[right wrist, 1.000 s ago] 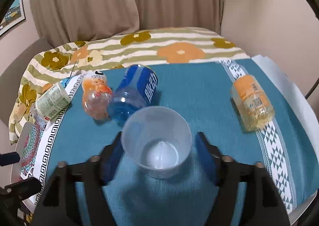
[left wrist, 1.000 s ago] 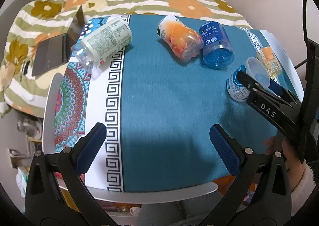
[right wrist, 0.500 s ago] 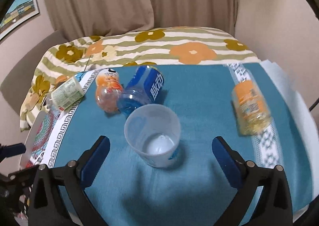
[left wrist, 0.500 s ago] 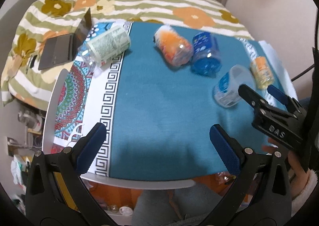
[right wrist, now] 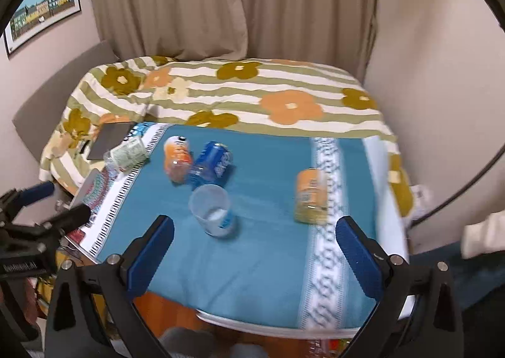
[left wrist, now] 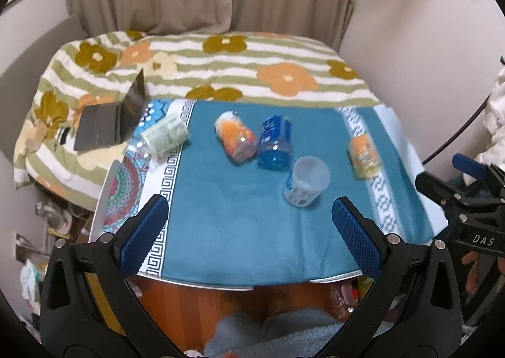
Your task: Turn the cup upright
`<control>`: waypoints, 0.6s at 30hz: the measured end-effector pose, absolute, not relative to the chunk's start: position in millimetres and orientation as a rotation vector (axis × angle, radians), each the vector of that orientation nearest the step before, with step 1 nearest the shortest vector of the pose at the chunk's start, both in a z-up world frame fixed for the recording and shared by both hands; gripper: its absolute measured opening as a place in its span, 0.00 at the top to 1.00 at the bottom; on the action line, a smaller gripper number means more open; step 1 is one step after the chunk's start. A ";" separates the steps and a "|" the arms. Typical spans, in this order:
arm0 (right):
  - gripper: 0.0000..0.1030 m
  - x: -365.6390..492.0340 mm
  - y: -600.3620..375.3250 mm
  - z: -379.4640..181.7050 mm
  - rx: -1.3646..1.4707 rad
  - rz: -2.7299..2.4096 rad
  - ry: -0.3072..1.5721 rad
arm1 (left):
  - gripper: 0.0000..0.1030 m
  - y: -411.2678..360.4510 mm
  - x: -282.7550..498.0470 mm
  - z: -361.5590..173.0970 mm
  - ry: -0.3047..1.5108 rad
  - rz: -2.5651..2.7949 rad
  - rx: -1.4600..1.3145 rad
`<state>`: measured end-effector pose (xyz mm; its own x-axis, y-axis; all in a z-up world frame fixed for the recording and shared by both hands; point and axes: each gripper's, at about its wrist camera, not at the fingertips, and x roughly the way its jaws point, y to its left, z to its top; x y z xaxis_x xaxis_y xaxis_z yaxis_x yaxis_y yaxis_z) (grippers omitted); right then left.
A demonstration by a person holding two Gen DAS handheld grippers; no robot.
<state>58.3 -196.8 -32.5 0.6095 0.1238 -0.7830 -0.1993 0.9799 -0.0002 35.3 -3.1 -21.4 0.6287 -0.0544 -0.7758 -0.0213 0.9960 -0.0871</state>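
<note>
Teal tablecloth bears one upright cup, four toppled bottles; both grippers' jaws spread, empty.

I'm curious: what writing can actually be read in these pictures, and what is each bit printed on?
"DAS": white letters on the black frame of the right tool, seen from the left camera.
Blue bottle: white characters, too blurred to read.
Green-white bottle: fine print, too small.
Small orange bottle: label unreadable.
Cup: blue label, blurred.
Left tool: white lettering on its frame, illegible.

Four toppled bottles on teal cloth, laptop beside.
</note>
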 end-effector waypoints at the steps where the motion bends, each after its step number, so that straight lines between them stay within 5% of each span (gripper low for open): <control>1: 0.01 55.6 -199.6 -29.3 -0.097 0.170 0.898 | 0.00 -4.1 32.7 -17.9 0.882 -0.018 -0.094; 18: 0.01 32.0 -213.6 -26.3 -0.019 0.064 0.905 | 0.00 -4.1 12.3 -8.2 0.816 -0.004 -0.023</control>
